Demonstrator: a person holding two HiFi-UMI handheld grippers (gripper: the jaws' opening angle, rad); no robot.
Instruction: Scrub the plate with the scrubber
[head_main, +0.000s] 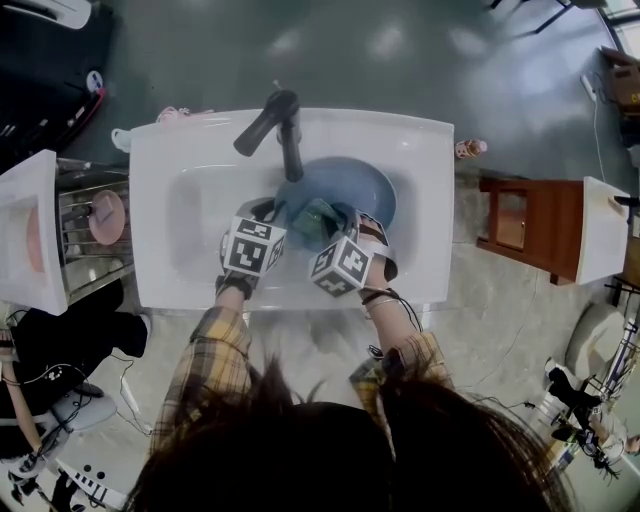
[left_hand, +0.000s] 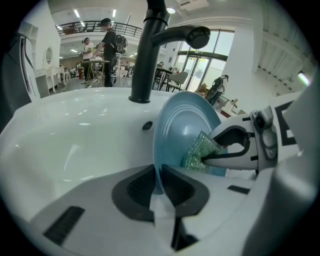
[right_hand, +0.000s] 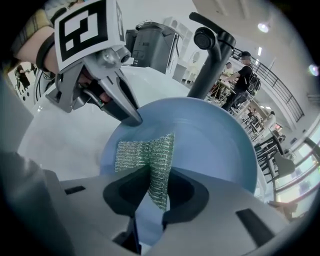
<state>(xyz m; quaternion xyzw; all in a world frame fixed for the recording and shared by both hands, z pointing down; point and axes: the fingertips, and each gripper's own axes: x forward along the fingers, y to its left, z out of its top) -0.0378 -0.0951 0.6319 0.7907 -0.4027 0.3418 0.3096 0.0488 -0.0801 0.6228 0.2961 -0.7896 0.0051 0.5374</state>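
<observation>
My left gripper (left_hand: 160, 187) is clamped on the near rim of the blue plate (left_hand: 186, 122), holding it tilted up on edge inside the white sink (head_main: 180, 180), just in front of the black faucet (head_main: 283, 125); I cannot tell whether its far edge rests on the basin. My right gripper (right_hand: 152, 192) is pinched on a fold of the green mesh scrubber (right_hand: 142, 150), whose free part lies flat against the plate's face, close to where my left jaws bite.

I judge the plate stiff, glossy, probably slick and breakable against the sink; held only by a thin rim, it will lever if I press far from that hold, so I should scrub gently. The scrubber looks light and floppy; taking it by a deep fold should keep mesh, not jaw tips, on the plate.
</observation>
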